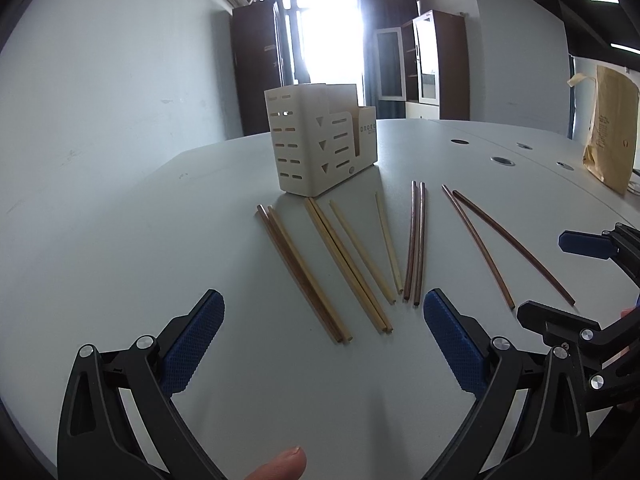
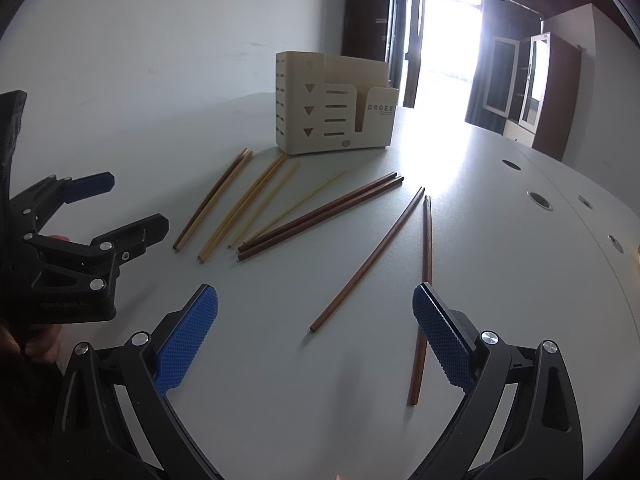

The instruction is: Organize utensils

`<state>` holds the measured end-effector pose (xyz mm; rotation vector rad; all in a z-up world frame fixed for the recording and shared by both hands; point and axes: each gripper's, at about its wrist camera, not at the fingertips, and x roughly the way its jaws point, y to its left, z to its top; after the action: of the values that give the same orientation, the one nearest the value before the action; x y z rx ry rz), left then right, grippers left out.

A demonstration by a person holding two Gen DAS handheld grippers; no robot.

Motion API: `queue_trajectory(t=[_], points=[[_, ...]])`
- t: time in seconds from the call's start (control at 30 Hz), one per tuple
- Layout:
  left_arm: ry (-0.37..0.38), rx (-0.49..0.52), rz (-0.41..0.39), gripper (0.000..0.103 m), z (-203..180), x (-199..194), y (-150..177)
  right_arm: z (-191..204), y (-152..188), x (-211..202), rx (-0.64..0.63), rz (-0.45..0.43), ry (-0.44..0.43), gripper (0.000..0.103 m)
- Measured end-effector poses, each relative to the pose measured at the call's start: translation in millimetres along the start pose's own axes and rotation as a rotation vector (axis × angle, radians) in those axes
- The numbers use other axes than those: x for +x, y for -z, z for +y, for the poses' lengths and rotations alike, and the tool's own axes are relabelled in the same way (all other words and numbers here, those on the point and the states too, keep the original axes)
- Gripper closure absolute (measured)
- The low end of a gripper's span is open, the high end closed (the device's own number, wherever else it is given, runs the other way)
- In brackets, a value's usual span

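While both claws hang above the grey table, we hold nothing in either. Our left gripper has its blue pads spread wide, empty, just short of the near ends of the light chopsticks. Our right gripper is likewise spread and empty; its right pad overlaps the near part of one dark chopstick, and whether they touch we cannot tell. A second dark chopstick lies between the pads, farther out. Beyond it a dark pair lies side by side. The cream utensil holder stands upright past the far tips, apparently empty. A brown paper bag stands far right.
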<state>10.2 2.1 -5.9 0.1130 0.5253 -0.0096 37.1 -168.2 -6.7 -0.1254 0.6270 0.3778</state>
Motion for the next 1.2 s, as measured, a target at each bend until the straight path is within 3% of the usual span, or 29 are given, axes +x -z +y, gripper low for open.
queue_trajectory(t=[0.9, 1.2], points=[[0.025, -0.019, 0.034, 0.006, 8, 5, -3, -1, -5, 3, 0.003, 0.006, 0.033, 0.004], [0.056, -0.067, 0.115, 0.006, 35, 26, -22, -4, -48, 24, 0.023, 0.065, 0.014, 0.004]])
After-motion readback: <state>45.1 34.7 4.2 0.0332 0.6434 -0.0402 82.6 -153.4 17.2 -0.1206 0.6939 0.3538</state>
